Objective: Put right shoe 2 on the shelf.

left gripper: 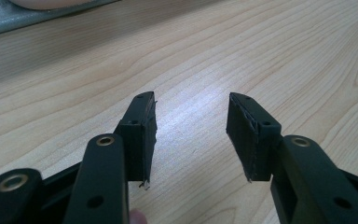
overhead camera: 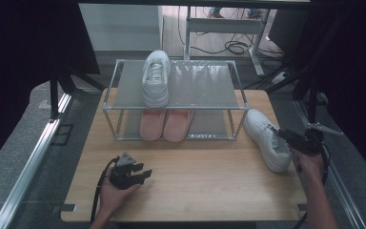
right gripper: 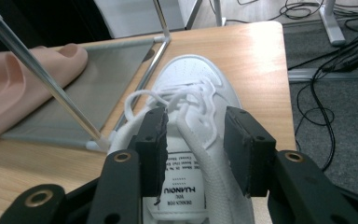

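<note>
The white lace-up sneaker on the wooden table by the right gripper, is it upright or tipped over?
Upright. The white lace-up sneaker rests on its sole on the wooden table, laces and tongue facing up between the open right gripper jaws.

A high camera is looking down across the whole table [overhead camera: 190,186]. Two gripper cameras are sitting close, one facing bare tabletop, one sharing the white shoe [right gripper: 191,93].

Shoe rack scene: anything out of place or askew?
Yes: one white sneaker lies on the table right of the rack, angled, while its mate sits on the top shelf. The right gripper straddles its tongue, jaws apart.
</note>
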The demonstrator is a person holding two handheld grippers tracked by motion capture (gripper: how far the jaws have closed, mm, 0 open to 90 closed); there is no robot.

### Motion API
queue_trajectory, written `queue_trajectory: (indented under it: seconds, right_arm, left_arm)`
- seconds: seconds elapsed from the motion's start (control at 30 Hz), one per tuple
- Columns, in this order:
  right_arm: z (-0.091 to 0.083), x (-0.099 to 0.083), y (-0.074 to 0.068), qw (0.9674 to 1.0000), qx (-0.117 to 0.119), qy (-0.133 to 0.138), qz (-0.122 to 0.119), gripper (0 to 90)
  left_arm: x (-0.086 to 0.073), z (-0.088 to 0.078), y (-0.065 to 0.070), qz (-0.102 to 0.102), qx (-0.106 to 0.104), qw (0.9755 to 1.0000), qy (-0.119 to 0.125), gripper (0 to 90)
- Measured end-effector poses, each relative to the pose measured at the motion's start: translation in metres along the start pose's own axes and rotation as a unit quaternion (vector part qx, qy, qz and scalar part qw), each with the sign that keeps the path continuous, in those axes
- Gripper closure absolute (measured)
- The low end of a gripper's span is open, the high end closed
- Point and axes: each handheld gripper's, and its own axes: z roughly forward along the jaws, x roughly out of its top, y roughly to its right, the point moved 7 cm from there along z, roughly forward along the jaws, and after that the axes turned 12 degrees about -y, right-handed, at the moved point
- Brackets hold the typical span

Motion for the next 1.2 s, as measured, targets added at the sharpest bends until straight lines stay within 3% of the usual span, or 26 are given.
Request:
queue_trajectory:
  seconds: [0.7, 0.93, 1.0, 1.2]
  right_arm:
    - [0.022, -0.001, 0.006, 0.9987, -0.027, -0.035, -0.027, 55.6]
    - [0.026, -0.001, 0.008, 0.9965, -0.043, -0.060, -0.038, 56.5]
    - [0.028, -0.002, 0.009, 0.9950, -0.053, -0.073, -0.041, 58.2]
    - [0.027, 0.000, 0.010, 0.9957, -0.057, -0.059, -0.045, 74.6]
  left_arm:
    - [0.000, 0.002, 0.001, -0.002, 0.000, 1.0000, -0.004, 53.5]
    - [0.000, 0.003, 0.001, -0.003, 0.000, 1.0000, -0.003, 53.5]
    - [0.000, 0.002, 0.001, -0.002, 0.000, 1.0000, -0.004, 53.5]
    - [0.000, 0.003, 0.001, -0.002, 0.000, 1.0000, -0.004, 53.5]
